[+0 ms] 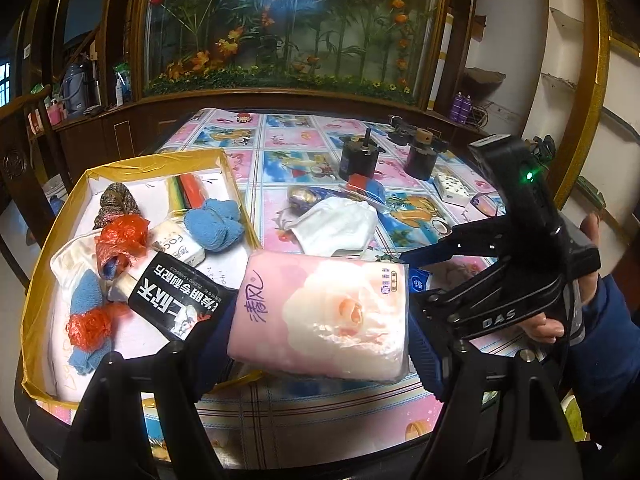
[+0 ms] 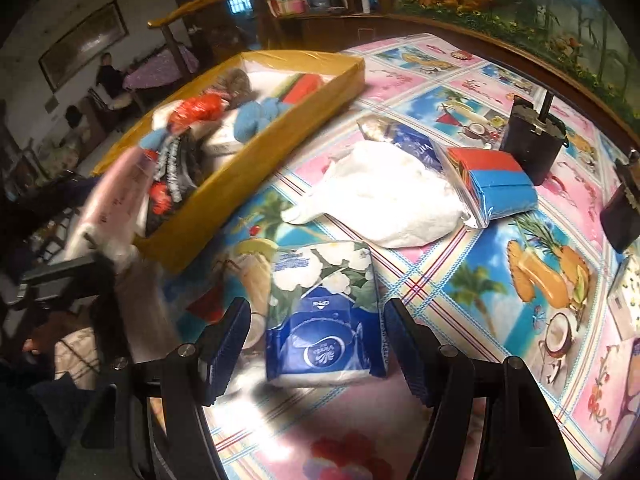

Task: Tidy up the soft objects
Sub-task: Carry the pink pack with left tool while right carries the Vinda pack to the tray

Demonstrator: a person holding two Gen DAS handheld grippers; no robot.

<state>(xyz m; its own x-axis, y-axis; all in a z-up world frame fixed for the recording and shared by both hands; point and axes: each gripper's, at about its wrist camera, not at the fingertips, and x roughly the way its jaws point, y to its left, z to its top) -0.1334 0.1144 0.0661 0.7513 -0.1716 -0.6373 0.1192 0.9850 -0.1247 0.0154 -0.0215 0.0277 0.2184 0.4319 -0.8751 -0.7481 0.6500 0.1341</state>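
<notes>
My left gripper point(image 1: 320, 332) is shut on a pink tissue pack point(image 1: 324, 312) and holds it at the near right edge of the yellow-rimmed box point(image 1: 236, 184). The box holds blue cloths point(image 1: 216, 224), red plastic bags point(image 1: 120, 236), a black packet point(image 1: 176, 296) and other soft things. My right gripper point(image 2: 316, 344) is open, its fingers on either side of a blue floral tissue pack point(image 2: 324, 312) lying on the tablecloth. A white cloth point(image 2: 384, 196) and a red-and-blue pack in a clear bag point(image 2: 492, 184) lie beyond it. The pink pack shows blurred in the right wrist view point(image 2: 116, 200).
Two black cylindrical devices point(image 1: 356, 156) point(image 1: 420, 156) stand at the far side of the table. A white dotted pack point(image 1: 452, 188) lies at the right. The patterned tablecloth point(image 2: 480, 280) covers the table. A wooden cabinet with artificial flowers point(image 1: 288, 28) stands behind.
</notes>
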